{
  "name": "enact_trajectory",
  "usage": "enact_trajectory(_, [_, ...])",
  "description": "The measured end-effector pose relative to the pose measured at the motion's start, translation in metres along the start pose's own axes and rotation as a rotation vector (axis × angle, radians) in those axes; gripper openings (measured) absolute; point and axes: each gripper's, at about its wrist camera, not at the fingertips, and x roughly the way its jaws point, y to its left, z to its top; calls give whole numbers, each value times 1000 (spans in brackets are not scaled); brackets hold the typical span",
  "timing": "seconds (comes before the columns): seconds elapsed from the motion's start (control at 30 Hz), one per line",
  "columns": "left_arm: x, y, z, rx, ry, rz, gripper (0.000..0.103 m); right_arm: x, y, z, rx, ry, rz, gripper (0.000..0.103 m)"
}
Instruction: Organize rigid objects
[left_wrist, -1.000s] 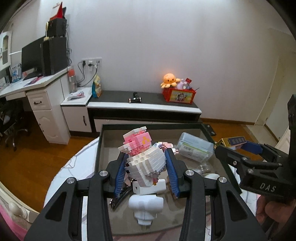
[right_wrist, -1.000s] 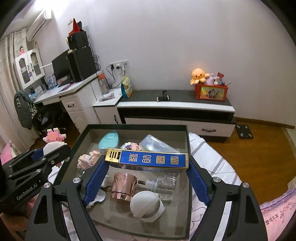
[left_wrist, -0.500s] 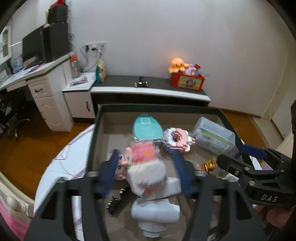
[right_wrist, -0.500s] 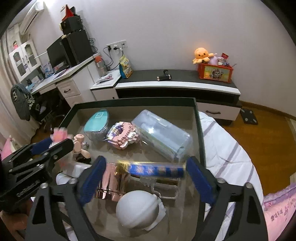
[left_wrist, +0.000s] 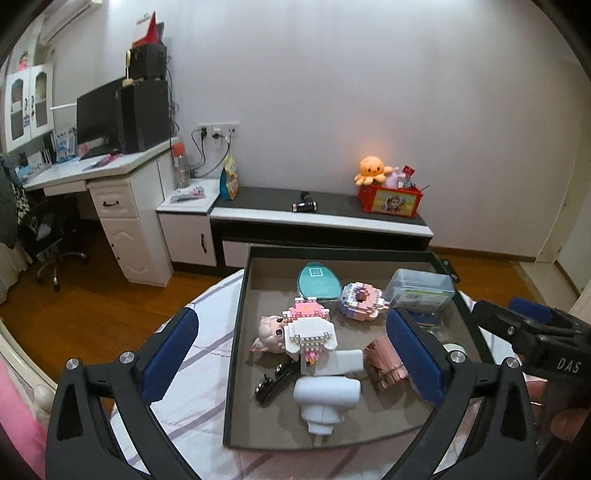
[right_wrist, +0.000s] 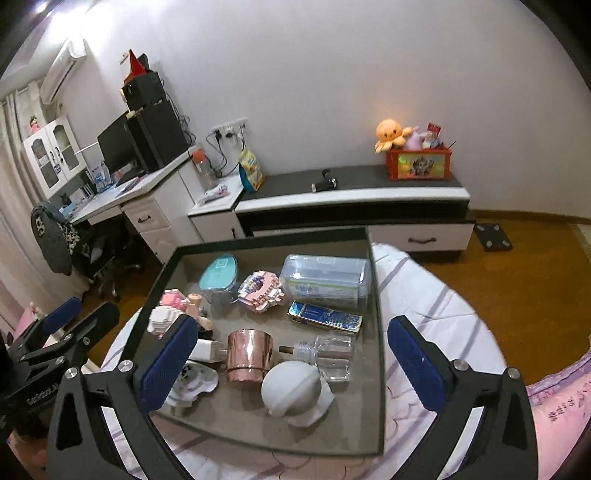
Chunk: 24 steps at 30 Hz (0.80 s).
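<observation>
A dark-rimmed tray (left_wrist: 236, 332) (right_wrist: 375, 295) lies on a bed and holds the items. The pink and white block figure (left_wrist: 310, 328) (right_wrist: 168, 314) lies on its side in the tray, beside a doll head (left_wrist: 271, 334). My left gripper (left_wrist: 291, 350) hovers over it, jaws opening wide, with nothing pressed between the pads. The blue and gold box (right_wrist: 325, 319) lies flat in the tray in front of a clear plastic box (right_wrist: 325, 278). My right gripper (right_wrist: 290, 365) is above the tray's near side, its jaws also opening, free of the box.
Also in the tray: a teal oval case (left_wrist: 318, 282), a pink block ring (right_wrist: 260, 291), a copper cup (right_wrist: 247, 354), a glass bottle (right_wrist: 325, 352), a white round lamp-like thing (right_wrist: 291, 387), a white plug (left_wrist: 327, 397), a black clip (left_wrist: 271, 380). Low cabinet (left_wrist: 321, 218) stands behind.
Both grippers have let go and drawn back. The block figure dropped from the left jaws into the tray; the blue box left the right jaws and now lies in the tray.
</observation>
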Motion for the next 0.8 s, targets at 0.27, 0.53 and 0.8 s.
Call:
enact_trajectory(0.27, [-63,-6,-8,27,-63,-7,103,-65,11,-12,-36,-85,-27,103])
enact_trajectory(0.53, [-120,-7,-18,20,-120,15,103,-116,21,-38,-69,-142,-91,103])
enact_trajectory(0.8, [-164,-9,-41,1,-151,45,103,-152,36,-74,-91,-183,-161,103])
